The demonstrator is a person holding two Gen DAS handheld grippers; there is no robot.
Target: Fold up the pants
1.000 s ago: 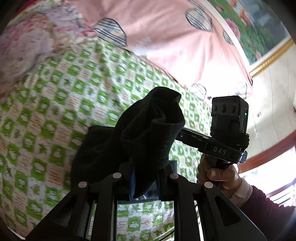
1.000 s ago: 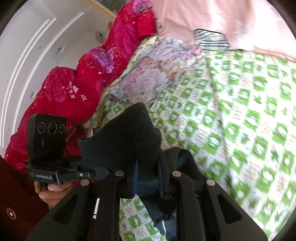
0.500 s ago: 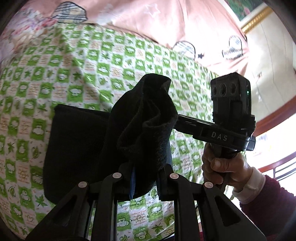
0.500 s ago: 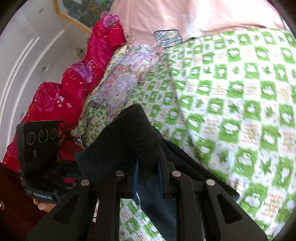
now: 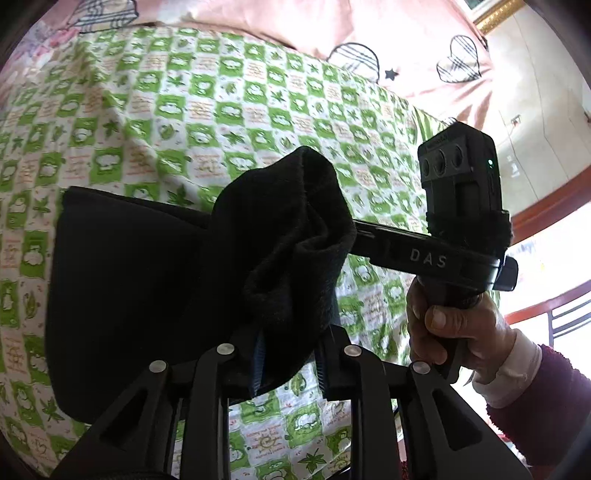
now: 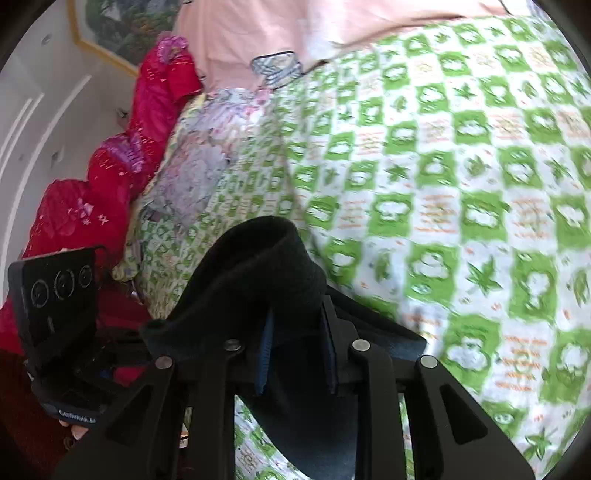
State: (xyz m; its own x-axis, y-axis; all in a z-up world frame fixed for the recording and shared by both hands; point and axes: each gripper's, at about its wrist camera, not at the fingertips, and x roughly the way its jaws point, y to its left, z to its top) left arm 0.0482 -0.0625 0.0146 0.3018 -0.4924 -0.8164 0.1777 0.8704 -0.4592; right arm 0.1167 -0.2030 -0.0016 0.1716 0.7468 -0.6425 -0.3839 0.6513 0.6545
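Note:
Dark pants lie partly flat on the green-checked bedsheet. One bunched edge of them rises through my left gripper, whose jaws are opening with the cloth still touching both pads. In the right wrist view another thick fold of the pants stands up between the pads of my right gripper, whose jaws are also opening. The two grippers hold the same edge side by side, close above the bed. A hand grips the right device's body.
A pink cover with heart prints lies across the far side of the bed. A red quilt and a floral pillow are piled at the left. The left device's body sits at the lower left.
Both grippers have sunk toward the bed with the pants edge. More of the flat folded part shows on the sheet. The pads of both stand a little wider apart.

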